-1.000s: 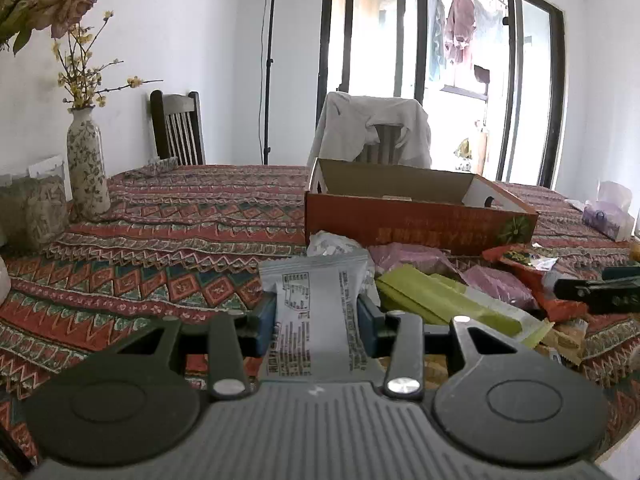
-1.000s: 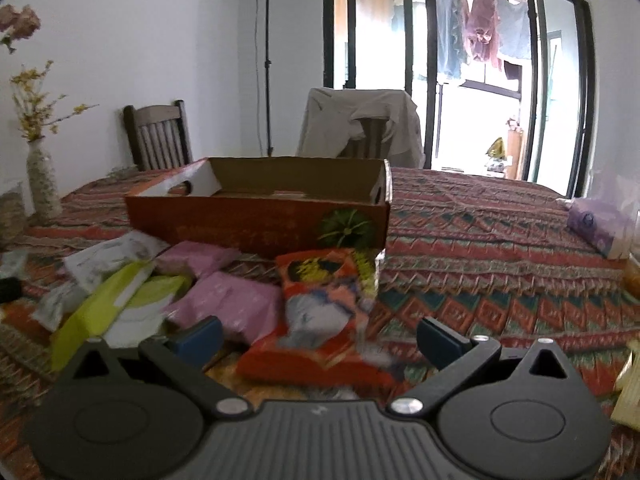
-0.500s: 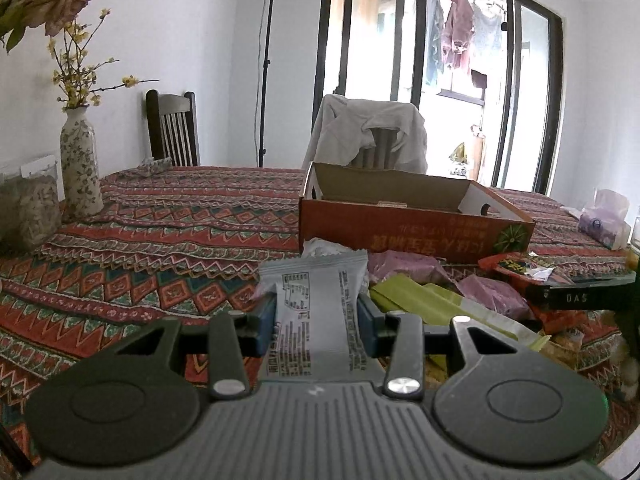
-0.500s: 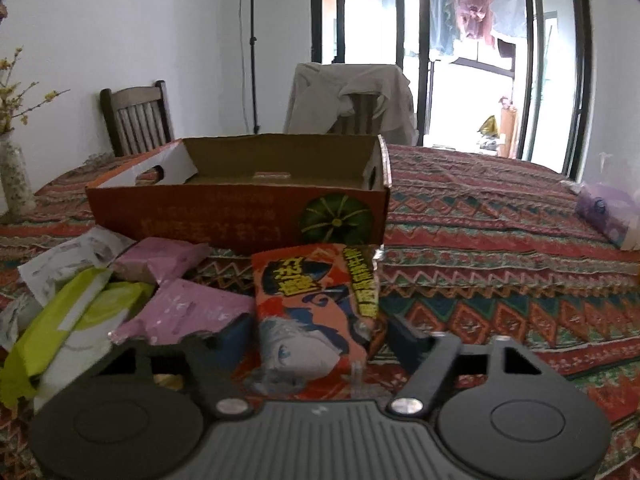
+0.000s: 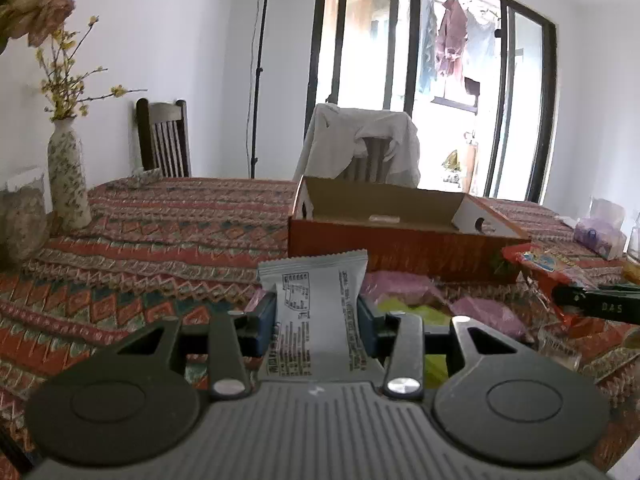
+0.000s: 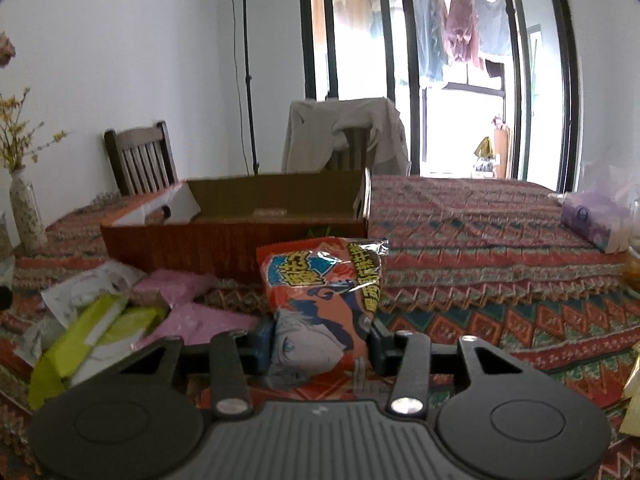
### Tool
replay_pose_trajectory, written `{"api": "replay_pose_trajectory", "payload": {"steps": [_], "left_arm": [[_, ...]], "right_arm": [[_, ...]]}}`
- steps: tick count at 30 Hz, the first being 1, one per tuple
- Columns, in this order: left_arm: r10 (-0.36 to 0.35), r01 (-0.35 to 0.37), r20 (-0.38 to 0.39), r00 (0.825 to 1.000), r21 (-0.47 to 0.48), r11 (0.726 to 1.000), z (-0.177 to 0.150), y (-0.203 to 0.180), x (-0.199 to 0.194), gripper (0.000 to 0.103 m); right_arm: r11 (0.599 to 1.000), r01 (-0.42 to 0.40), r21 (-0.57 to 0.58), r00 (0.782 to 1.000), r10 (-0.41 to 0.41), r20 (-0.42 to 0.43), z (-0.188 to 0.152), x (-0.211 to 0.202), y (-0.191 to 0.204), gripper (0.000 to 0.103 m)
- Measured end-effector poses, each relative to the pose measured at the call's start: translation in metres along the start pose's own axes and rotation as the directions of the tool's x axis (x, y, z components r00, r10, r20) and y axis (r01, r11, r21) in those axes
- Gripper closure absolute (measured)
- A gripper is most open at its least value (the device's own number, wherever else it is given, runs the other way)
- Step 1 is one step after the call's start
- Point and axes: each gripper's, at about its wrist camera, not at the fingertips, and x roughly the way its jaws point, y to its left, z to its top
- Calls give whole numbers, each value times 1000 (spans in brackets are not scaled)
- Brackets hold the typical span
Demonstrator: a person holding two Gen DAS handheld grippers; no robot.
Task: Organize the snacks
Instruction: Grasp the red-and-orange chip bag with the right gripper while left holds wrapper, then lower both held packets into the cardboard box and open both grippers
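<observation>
My left gripper (image 5: 316, 314) is shut on a grey-white snack packet (image 5: 316, 292), held upright above the patterned tablecloth. An open orange cardboard box (image 5: 400, 252) stands just beyond it. In the right wrist view my right gripper (image 6: 320, 340) has its jaws closing, and both pads press the sides of an orange cartoon-printed snack bag (image 6: 324, 280), which stands in front of the box (image 6: 224, 240). That bag (image 5: 536, 264) also shows at the right of the left wrist view.
Pink packets (image 6: 176, 286), yellow-green packets (image 6: 92, 328) and a white wrapper (image 6: 88, 288) lie left of the orange bag. A purple tissue pack (image 6: 592, 220) sits at the far right, a flowered vase (image 5: 66, 176) at the left. Chairs stand behind the table.
My right gripper's wide-open jaws have come together on the orange snack bag, which now stands up between them. The left gripper has kept its hold on the grey-white packet.
</observation>
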Motion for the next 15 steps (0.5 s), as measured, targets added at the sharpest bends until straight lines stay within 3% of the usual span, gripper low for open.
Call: {"api": "replay_pose_trajectory", "payload": {"steps": [15], "left_arm": [[-31, 24, 100, 994, 70, 997, 64, -30, 34, 60]], "right_arm": [[999, -30, -20, 990, 32, 135, 67, 16, 11, 59]]}}
